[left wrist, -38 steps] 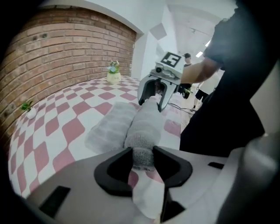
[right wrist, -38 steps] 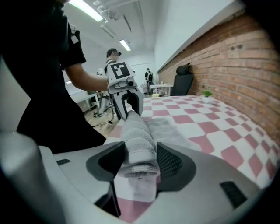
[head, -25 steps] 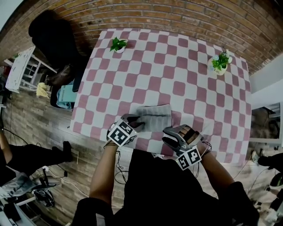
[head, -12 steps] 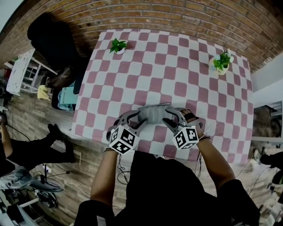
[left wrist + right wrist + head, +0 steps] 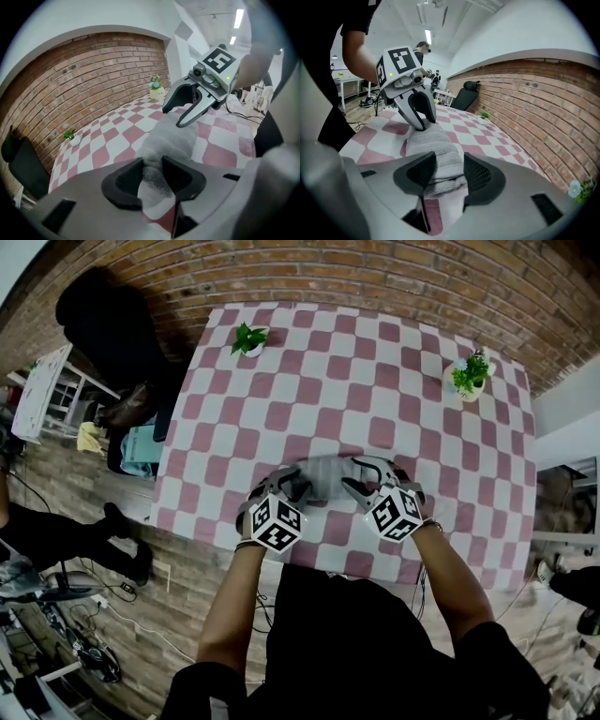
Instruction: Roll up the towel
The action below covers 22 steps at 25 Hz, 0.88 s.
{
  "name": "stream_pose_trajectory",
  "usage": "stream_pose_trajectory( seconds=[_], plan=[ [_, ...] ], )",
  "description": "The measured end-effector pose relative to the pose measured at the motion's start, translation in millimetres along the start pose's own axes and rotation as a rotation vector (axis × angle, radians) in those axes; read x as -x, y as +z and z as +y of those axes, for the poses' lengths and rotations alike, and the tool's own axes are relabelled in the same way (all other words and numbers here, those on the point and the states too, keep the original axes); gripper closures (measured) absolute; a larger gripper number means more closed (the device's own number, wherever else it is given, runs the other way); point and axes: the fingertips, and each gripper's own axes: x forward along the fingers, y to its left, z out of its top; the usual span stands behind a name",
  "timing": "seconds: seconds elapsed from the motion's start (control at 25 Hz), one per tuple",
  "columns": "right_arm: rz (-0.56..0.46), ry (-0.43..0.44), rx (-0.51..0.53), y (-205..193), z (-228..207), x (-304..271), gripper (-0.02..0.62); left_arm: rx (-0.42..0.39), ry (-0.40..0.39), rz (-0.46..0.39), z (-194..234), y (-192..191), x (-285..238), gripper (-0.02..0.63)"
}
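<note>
Grey terry towel (image 5: 324,476), rolled into a soft cylinder. Left gripper (image 5: 153,174) jaws, narrowly apart, pinch one end. Right gripper (image 5: 449,172) jaws clamp the other.

Pink-checked table (image 5: 375,381), brick wall (image 5: 394,277) behind, small plant (image 5: 249,337) far left, second plant (image 5: 469,373) far right, black chair (image 5: 103,320) beside

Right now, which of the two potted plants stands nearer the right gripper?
The plant in the yellowish pot, at the far right corner; the other plant, in a white pot, stands at the far left corner.
</note>
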Motion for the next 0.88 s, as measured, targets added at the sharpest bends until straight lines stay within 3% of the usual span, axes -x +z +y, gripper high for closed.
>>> stream_pose_trajectory(
  seconds=[0.24,0.44,0.68,0.88],
  plan=[
    [-0.018,0.003,-0.091,-3,0,-1,0.41,0.029,-0.023,-0.008,1,0,0,0.462],
    [-0.114,0.006,-0.153,14,0,14,0.406,0.083,0.031,-0.058,8,6,14,0.429],
    [-0.226,-0.065,-0.164,43,7,51,0.407,0.156,0.081,-0.131,3,12,39,0.388],
    [-0.276,-0.14,-0.23,59,3,83,0.414,0.212,0.117,-0.201,1,23,58,0.381]
  ],
)
